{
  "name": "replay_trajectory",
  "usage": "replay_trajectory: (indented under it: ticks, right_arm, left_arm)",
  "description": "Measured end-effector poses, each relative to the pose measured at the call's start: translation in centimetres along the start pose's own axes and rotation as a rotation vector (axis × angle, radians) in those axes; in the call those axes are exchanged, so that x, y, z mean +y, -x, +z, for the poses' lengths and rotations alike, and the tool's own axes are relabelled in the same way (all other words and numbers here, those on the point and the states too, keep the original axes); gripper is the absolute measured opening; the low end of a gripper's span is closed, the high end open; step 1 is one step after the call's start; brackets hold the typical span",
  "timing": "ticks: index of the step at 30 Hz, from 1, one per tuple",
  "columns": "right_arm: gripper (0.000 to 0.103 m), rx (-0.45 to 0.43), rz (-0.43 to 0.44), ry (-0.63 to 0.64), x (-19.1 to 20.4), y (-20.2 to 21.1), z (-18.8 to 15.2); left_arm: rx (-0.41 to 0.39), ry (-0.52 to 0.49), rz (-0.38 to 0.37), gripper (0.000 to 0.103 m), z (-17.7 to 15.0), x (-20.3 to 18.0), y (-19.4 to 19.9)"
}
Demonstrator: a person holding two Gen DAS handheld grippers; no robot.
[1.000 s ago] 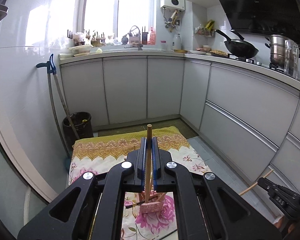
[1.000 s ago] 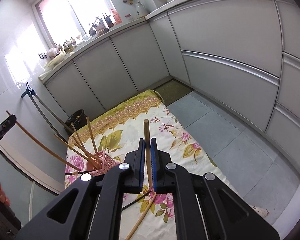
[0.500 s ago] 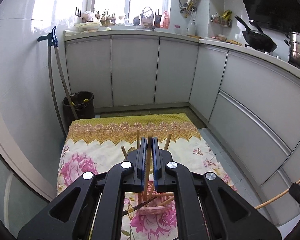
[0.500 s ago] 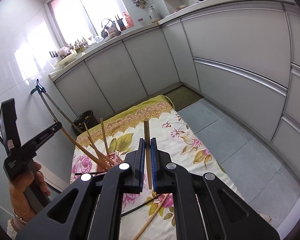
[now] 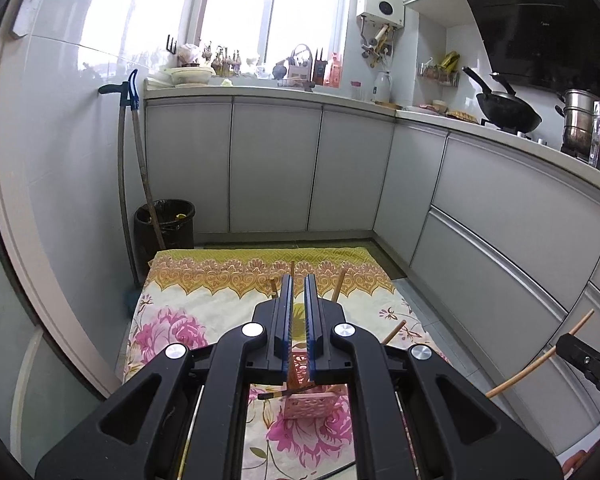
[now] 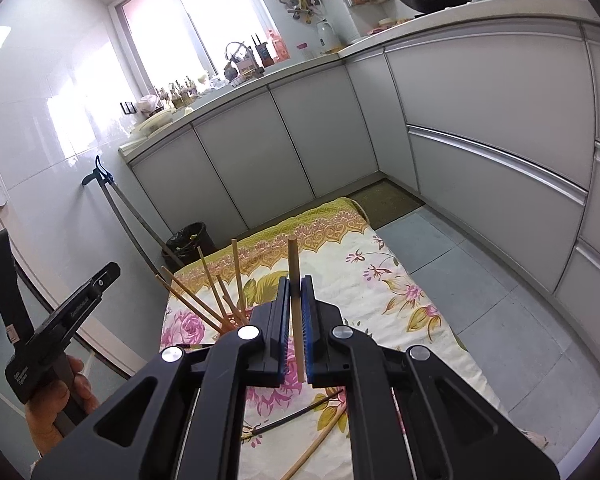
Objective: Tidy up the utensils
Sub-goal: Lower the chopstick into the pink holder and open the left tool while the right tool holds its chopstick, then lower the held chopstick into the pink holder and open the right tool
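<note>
Left wrist view: left gripper [image 5: 299,292] jaws narrow, a small gap between the blue pads, nothing pinched that I can see. Directly below it the pink basket [image 5: 313,404] sits mid-cloth on the floral cloth [image 5: 188,304], mostly hidden by the gripper body; only its lower wall shows. Chopstick tips [image 5: 339,285] poke up past the fingers (count unclear, bases hidden). A dark stick lies across the basket rim. At the right edge of the frame, the right gripper [image 5: 588,360] is cut off, with a bamboo chopstick [image 5: 540,362] through it.

Right wrist view: right gripper [image 6: 296,296] jaws clamped on that bamboo chopstick [image 6: 295,280], upright, its lower end hidden behind the fingers. The basket is almost fully covered by the left finger; several chopsticks [image 6: 204,300] fan out of it, near the cloth's left edge. Near the cloth's front edge lie a dark stick [image 6: 296,416] and a pale one, both partly hidden. Left gripper [image 6: 60,320] in hand at frame left, tip out of view.

Room: the cloth lies on a grey tile floor, white cabinets [image 5: 276,164] around, black bin [image 5: 165,224] by the cloth's far left corner, wok [image 5: 508,110] on the counter.
</note>
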State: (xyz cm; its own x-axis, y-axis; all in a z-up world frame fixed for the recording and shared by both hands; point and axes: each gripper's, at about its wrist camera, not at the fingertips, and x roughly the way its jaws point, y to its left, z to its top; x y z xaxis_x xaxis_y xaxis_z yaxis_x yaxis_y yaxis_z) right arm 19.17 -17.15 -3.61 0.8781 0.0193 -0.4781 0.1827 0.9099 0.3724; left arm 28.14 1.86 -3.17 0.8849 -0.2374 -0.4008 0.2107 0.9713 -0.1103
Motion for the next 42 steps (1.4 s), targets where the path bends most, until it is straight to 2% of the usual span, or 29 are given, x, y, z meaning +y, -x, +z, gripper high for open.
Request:
replay_trajectory:
  ticks: [4,7,13,18,24,28,34,35,38,40,42]
  right_arm:
    - [0.006,-0.014,0.031,0.021,1.5,0.6,0.3]
    - [0.006,-0.029,0.052,0.051,3.2,0.6,0.9]
    - [0.006,-0.082,0.099,0.095,6.7,-0.5,2.4]
    - [0.006,-0.136,0.115,0.128,9.0,-2.5,3.1]
    - [0.006,-0.198,0.094,0.174,10.2,-6.4,2.9]
    - [0.006,-0.180,0.097,0.177,10.0,-9.8,2.5]
    - [0.007,-0.152,0.067,0.262,10.5,-12.8,1.0]
    - [0.009,-0.150,0.062,0.271,10.5,-12.8,0.8]
    - [0.030,-0.149,0.070,0.243,10.0,-11.8,0.7]
    - [0.031,-0.155,0.063,0.217,9.6,-10.7,0.8]
    - [0.046,-0.150,0.063,0.179,9.0,-9.4,1.0]
  left_arm:
    - [-0.024,0.067,0.019,0.006,-0.6,1.7,2.2]
    - [-0.019,0.075,0.090,0.006,-1.6,2.8,3.1]
    - [0.024,0.106,0.126,0.006,-3.6,4.9,2.9]
    - [0.019,0.126,0.114,0.006,-3.8,6.0,2.9]
    - [0.039,0.139,0.100,0.006,-4.2,6.8,2.5]
    - [0.047,0.143,0.095,0.006,-4.3,7.2,2.4]
    - [0.046,0.156,0.089,0.006,-4.2,7.7,2.7]
    - [0.043,0.158,0.088,0.006,-4.1,7.7,2.8]
    - [0.044,0.154,0.079,0.006,-4.1,7.6,2.9]
    - [0.050,0.146,0.069,0.006,-4.1,7.4,2.9]
    - [0.054,0.137,0.060,0.006,-4.2,7.2,2.9]
